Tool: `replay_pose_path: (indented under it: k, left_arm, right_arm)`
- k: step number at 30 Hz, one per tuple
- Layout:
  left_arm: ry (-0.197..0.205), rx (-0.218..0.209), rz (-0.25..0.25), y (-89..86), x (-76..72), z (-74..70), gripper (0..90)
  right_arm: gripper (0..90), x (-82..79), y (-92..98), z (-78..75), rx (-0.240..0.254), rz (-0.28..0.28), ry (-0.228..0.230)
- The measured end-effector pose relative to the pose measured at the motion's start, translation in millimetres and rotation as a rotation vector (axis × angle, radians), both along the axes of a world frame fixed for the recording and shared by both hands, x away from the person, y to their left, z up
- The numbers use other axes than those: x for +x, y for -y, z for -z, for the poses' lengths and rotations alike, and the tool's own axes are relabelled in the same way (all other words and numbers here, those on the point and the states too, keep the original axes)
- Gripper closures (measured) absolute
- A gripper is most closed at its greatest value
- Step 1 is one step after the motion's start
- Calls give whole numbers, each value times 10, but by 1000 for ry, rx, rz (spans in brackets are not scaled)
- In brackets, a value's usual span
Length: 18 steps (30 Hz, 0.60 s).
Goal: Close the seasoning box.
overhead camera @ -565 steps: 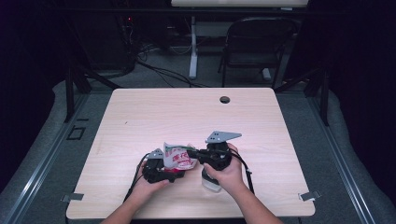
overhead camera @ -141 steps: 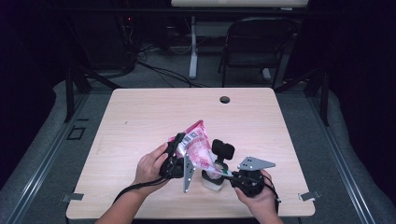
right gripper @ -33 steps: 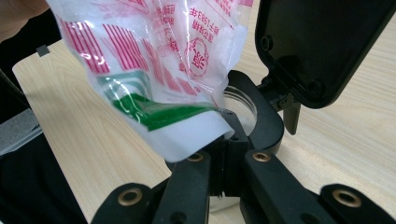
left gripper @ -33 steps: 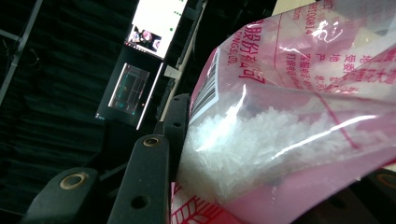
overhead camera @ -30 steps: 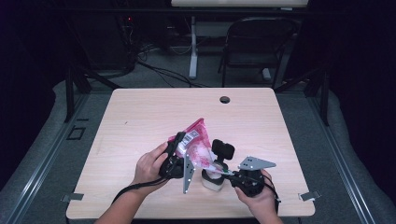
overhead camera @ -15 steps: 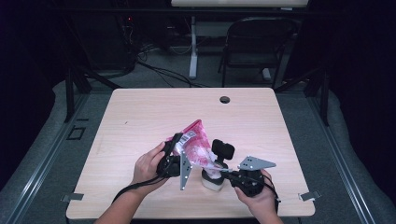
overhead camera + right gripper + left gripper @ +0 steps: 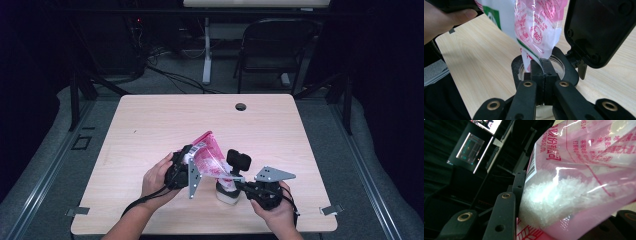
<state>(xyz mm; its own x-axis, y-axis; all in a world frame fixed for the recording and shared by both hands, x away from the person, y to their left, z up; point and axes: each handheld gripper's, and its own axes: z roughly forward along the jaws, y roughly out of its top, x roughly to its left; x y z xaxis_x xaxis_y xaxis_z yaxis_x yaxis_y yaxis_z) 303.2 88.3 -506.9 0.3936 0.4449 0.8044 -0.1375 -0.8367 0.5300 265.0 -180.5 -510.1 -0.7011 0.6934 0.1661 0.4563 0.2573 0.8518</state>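
The left claw (image 7: 186,167) clamps the pink-printed clear plastic bag of white crystals (image 7: 207,156) and holds it tilted above the small round clear jar with a black flip lid (image 7: 226,191), so the contents run toward its low corner. The right claw (image 7: 543,67), pressed together on that corner, steers it over the jar's mouth near the front of the pale wooden worktop (image 7: 150,125). The left gripper view shows crystals heaped against the jaw; the right gripper view shows the corner sitting over the open jar.
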Motion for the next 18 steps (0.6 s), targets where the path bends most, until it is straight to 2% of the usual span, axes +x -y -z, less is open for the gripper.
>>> replay_pose_path:
  k: [3,5,13,18]
  left_arm:
    - [-8,3,-1,-10,8,9,695]
    - [-26,-15,-2,-19,20,27,695]
    - [-88,-30,-8,-58,68,66,697]
    - [-134,-62,-13,-89,103,88,698]
  right_arm:
    - [900,3,-2,0,4,-1,2]
    - [896,7,-1,-2,9,-3,1]
    - [843,12,-7,1,25,-6,6]
    - [821,15,-20,8,27,-8,8]
